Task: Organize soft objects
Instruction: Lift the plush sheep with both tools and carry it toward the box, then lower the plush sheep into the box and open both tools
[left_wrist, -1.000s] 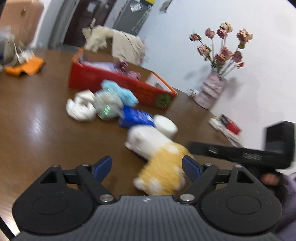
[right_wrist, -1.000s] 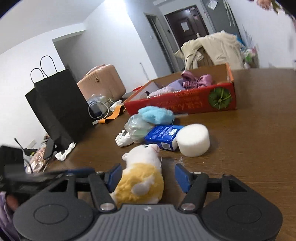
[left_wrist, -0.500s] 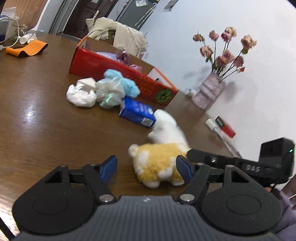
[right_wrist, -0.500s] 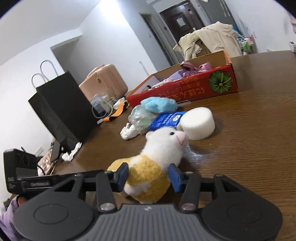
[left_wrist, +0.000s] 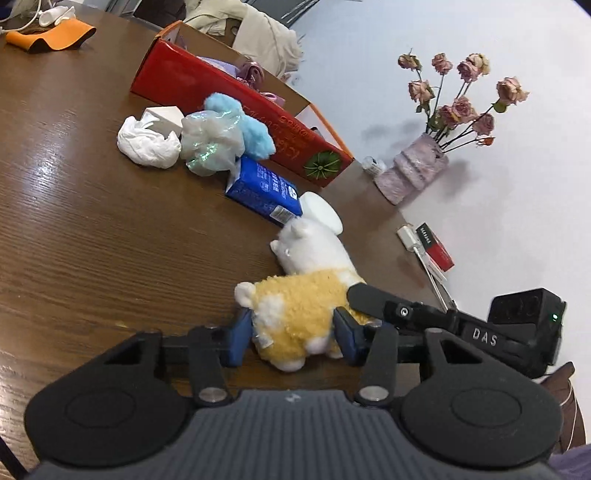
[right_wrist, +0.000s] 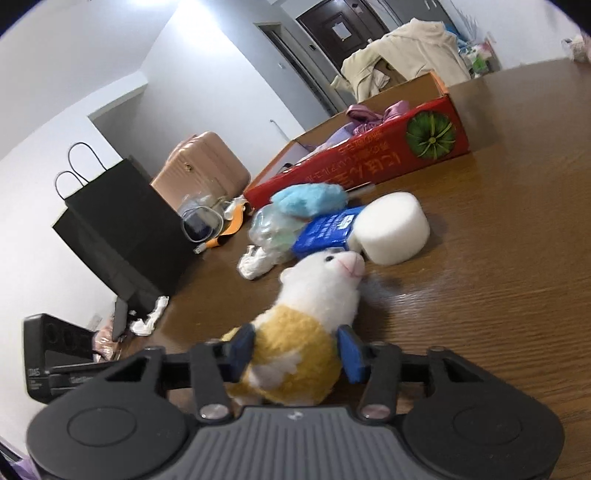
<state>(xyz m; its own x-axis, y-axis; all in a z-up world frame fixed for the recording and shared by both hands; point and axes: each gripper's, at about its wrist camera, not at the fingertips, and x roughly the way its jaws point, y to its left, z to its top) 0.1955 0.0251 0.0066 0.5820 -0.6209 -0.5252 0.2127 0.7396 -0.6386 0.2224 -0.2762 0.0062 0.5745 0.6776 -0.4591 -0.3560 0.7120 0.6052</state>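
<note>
A plush toy (left_wrist: 303, 295) with a white head and yellow body lies on the brown table (left_wrist: 92, 240). My left gripper (left_wrist: 293, 332) has its blue pads against both sides of the yellow rear, and its jaws are closing. From the other side, my right gripper (right_wrist: 295, 350) clamps the yellow body of the plush toy (right_wrist: 317, 291), its jaws closing too. Beyond lie a blue fluffy piece (left_wrist: 255, 133), a crumpled clear bag (left_wrist: 210, 144), white tissue (left_wrist: 147, 144), a blue tissue pack (left_wrist: 266, 192) and a white foam cylinder (right_wrist: 391, 229). Purple fabric lies in the red box (left_wrist: 221, 96).
A vase of dried roses (left_wrist: 413, 173) stands by the white wall, with a small red packet (left_wrist: 436, 247) and a cable near the table edge. A black paper bag (right_wrist: 122, 221) stands at the table's far side, an orange strap (left_wrist: 51, 37) beyond it.
Both pairs of jaws have narrowed onto the plush toy. The left gripper came lower and closer to it. The toy has turned, its head now pointing away toward the foam cylinder.
</note>
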